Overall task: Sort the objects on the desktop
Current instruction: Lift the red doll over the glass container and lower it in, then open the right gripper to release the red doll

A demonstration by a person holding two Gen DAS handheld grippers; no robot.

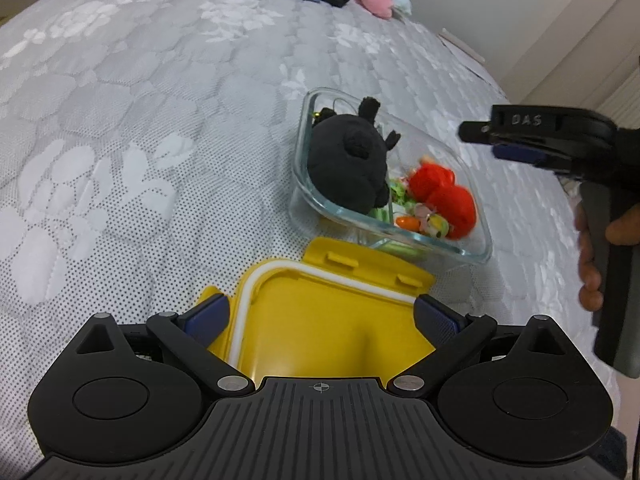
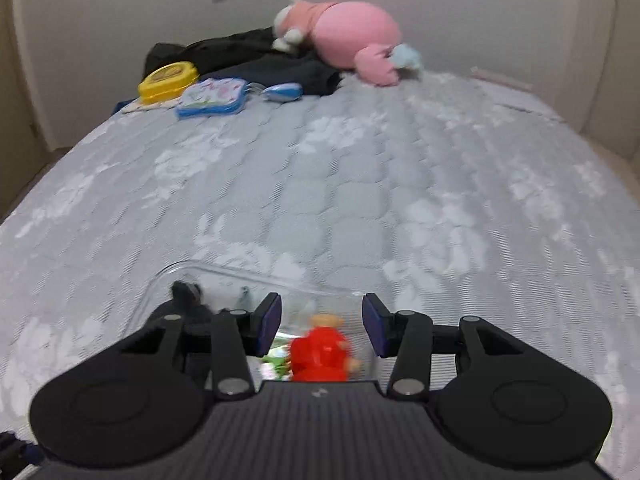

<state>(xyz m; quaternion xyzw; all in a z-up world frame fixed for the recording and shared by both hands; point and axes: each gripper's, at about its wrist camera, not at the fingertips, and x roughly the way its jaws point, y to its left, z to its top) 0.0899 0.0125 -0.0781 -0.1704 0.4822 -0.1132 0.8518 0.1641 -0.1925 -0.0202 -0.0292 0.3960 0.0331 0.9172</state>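
Observation:
A clear glass container [image 1: 476, 254] sits on the grey bedspread. It holds a black plush toy [image 1: 352, 164], a red plush toy [image 1: 444, 192] and small colourful trinkets [image 1: 424, 220]. A yellow lid [image 1: 320, 320] lies upside down just before it, between the open jaws of my left gripper [image 1: 320, 316]. My right gripper [image 1: 496, 142] hovers to the right of the container. In the right wrist view the right gripper [image 2: 322, 326] is open and empty above the container [image 2: 224, 272], with the red toy [image 2: 320, 352] below it.
At the far end of the bed lie a pink plush [image 2: 344, 36], black clothing [image 2: 256, 60], a yellow box [image 2: 168, 80], a blue-edged pouch [image 2: 212, 98] and a blue object [image 2: 282, 92]. The bed edge [image 1: 468, 52] runs along the right.

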